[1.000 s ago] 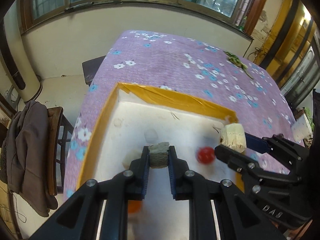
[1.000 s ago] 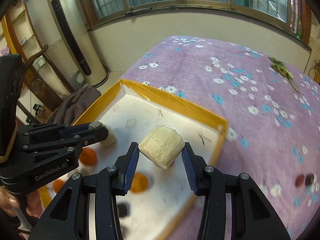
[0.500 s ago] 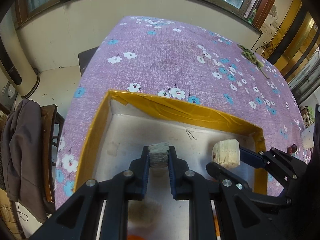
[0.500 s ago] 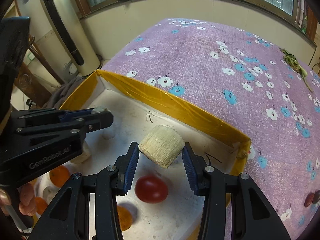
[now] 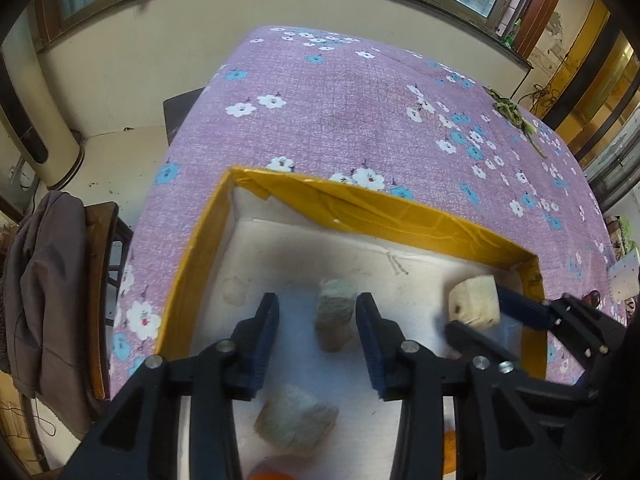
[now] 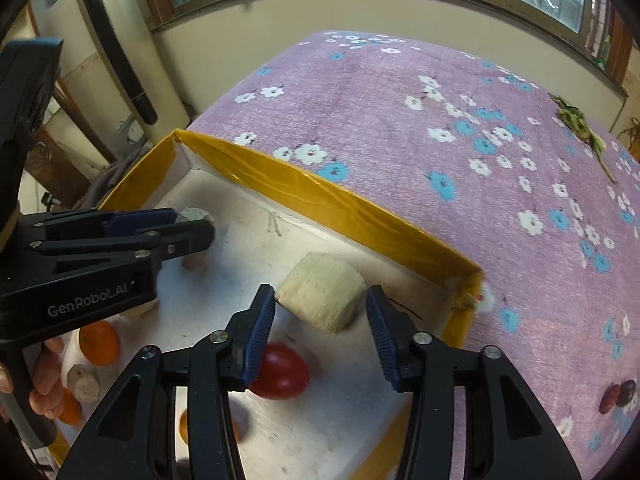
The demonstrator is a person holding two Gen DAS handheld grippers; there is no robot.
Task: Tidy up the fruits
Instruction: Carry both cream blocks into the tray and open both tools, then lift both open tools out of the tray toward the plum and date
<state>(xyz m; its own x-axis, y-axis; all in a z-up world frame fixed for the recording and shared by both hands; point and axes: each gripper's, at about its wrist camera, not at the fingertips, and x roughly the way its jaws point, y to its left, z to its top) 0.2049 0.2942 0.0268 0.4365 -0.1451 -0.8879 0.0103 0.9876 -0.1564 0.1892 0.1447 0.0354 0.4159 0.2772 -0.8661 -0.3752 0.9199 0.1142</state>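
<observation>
Yellow-rimmed box (image 5: 400, 216) fills the lower frame in both views. Left hand-held gripper (image 5: 316, 320): jaws just opened partway, clear of the greyish chunk (image 5: 335, 312) standing at centre. Right hand-held gripper (image 6: 320, 312): jaws just opening, pale chunk (image 6: 322, 296) between them (contact unclear). Judgement: release fully, then lift straight up, avoiding the red fruit (image 6: 280, 372).

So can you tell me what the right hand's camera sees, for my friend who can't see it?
The right tongs have just opened around a pale cream chunk in a yellow-edged box on a purple flowered cloth. A red fruit and an orange one lie in the box. The left tongs reach in beside.
</observation>
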